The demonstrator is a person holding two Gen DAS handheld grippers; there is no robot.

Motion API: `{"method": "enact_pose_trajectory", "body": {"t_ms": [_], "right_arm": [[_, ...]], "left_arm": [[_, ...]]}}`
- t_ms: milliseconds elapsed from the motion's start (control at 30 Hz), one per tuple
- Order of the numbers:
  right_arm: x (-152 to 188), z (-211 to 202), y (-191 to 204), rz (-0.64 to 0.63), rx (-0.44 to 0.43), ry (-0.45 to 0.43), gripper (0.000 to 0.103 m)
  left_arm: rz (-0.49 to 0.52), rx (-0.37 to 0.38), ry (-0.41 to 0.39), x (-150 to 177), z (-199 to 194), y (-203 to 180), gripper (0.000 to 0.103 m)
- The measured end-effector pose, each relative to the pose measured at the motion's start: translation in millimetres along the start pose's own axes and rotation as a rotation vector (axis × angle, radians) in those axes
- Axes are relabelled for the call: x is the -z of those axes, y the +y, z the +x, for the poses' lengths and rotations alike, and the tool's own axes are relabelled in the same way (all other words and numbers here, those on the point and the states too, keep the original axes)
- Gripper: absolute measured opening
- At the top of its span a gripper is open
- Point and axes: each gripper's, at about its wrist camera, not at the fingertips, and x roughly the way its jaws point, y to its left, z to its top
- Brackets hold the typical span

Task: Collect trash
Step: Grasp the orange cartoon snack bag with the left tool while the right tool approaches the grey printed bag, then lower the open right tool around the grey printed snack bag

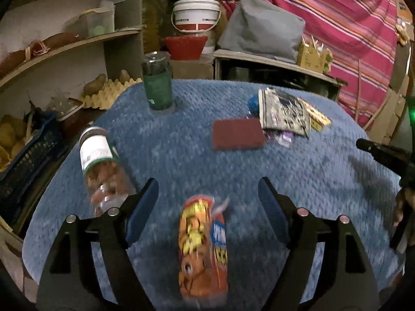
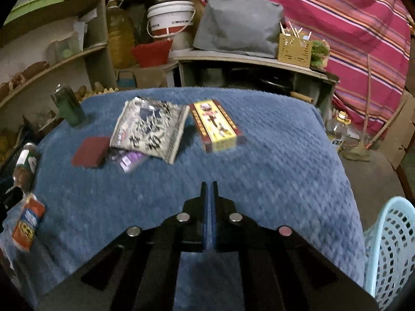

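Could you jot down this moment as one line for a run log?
left gripper: open over orange snack bag | right gripper: shut, empty | basket: beside table | blue cloth: trash remains

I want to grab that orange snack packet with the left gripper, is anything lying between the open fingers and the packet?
Nothing visible. The orange snack packet lies on the blue cloth between the fingers of the open left gripper. The fallen jar lies off to its left.

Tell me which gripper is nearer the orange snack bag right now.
Left. The orange snack bag lies between the open fingers of the left gripper; the right gripper, shut, is off to the bag's right over bare blue cloth.
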Motion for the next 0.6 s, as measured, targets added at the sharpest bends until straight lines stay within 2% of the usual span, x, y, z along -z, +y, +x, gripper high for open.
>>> {"method": "enact_pose_trajectory", "body": {"t_ms": [167, 300, 367, 400, 433, 467, 500, 600], "right_arm": [[10.1, -0.7, -7.2, 0.022, 0.008, 0.003, 0.003], [10.4, 1.7, -6.7, 0.028, 0.016, 0.007, 0.005], [11.2, 3.8, -5.1, 0.03, 0.019, 0.012, 0.019], [12.1, 3.7, -3.9, 0.029, 0.025, 0.01, 0.046], [12.6, 2.8, -2.7, 0.028, 0.033, 0.002, 0.062], [12.4, 0.8, -0.8, 0.025, 0.042, -0.014, 0.062], [12.0, -0.2, 1.1, 0.02, 0.048, -0.017, 0.062], [7.8, 1.1, 4.9, 0.009, 0.05, -0.017, 0.063]], "left_arm": [[0.017, -0.02, 0.041, 18.0, 1.0, -1.3, 0.077], [-0.011, -0.029, 0.063, 31.0, 10.1, 5.9, 0.077], [-0.015, -0.031, 0.072, 33.8, 16.6, 7.2, 0.076], [-0.014, -0.024, 0.075, 34.1, 19.7, 7.4, 0.071], [-0.014, -0.008, 0.087, 33.8, 25.4, 6.9, 0.066], [-0.014, 0.007, 0.103, 34.2, 29.2, 6.2, 0.05], [-0.014, 0.015, 0.119, 34.5, 33.7, 5.6, 0.045], [-0.025, 0.045, 0.108, 31.6, 34.2, 6.3, 0.044]]}}
